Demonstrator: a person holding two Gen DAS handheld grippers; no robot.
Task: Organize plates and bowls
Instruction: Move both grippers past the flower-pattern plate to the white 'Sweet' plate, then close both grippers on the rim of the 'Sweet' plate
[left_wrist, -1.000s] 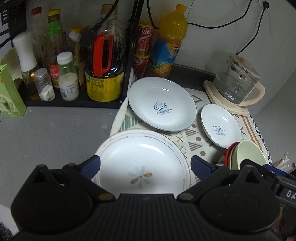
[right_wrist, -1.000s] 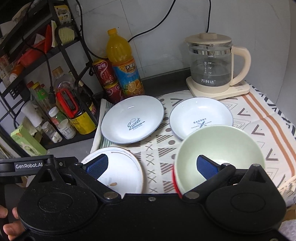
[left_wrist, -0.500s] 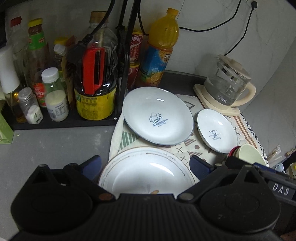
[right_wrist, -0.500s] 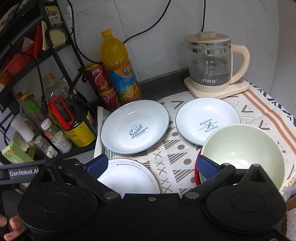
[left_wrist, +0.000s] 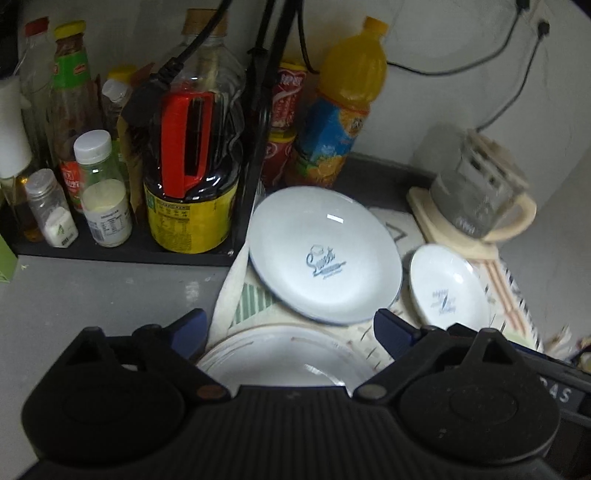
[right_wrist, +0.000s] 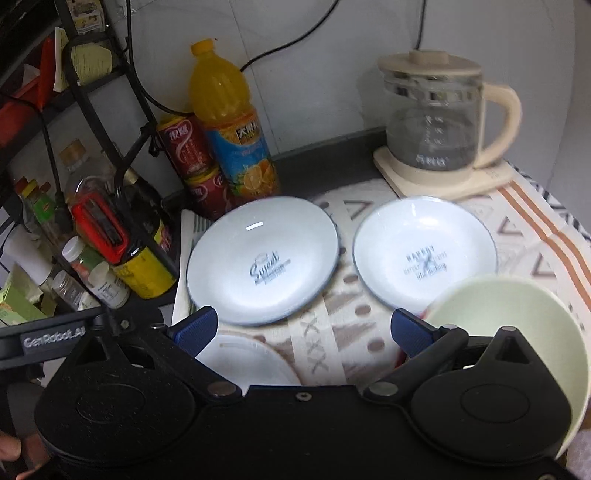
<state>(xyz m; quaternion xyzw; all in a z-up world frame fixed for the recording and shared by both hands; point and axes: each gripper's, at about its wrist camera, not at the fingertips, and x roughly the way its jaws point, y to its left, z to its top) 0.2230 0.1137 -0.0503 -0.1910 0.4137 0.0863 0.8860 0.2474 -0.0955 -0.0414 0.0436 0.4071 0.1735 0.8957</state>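
Observation:
A large pale blue "Sweet" plate (left_wrist: 325, 254) (right_wrist: 263, 258) and a smaller white "Bakery" plate (left_wrist: 448, 290) (right_wrist: 424, 254) lie on a patterned cloth (right_wrist: 332, 325). A white flower plate (left_wrist: 284, 362) (right_wrist: 240, 362) lies nearest, partly hidden under both grippers. A pale green bowl (right_wrist: 517, 332) sits in a red bowl at the right. My left gripper (left_wrist: 290, 328) is open and empty above the flower plate. My right gripper (right_wrist: 301, 328) is open and empty, its right finger next to the green bowl.
A black rack (left_wrist: 122, 251) with bottles and jars stands at the left. An orange juice bottle (right_wrist: 232, 122) and red cans (right_wrist: 188, 155) stand at the back wall. A glass kettle (right_wrist: 439, 122) sits at the back right. Grey counter (left_wrist: 92, 295) lies at the left.
Both grippers have moved forward and lower toward the plates. The flower plate and green bowl have slid further under the grippers. Both stay open.

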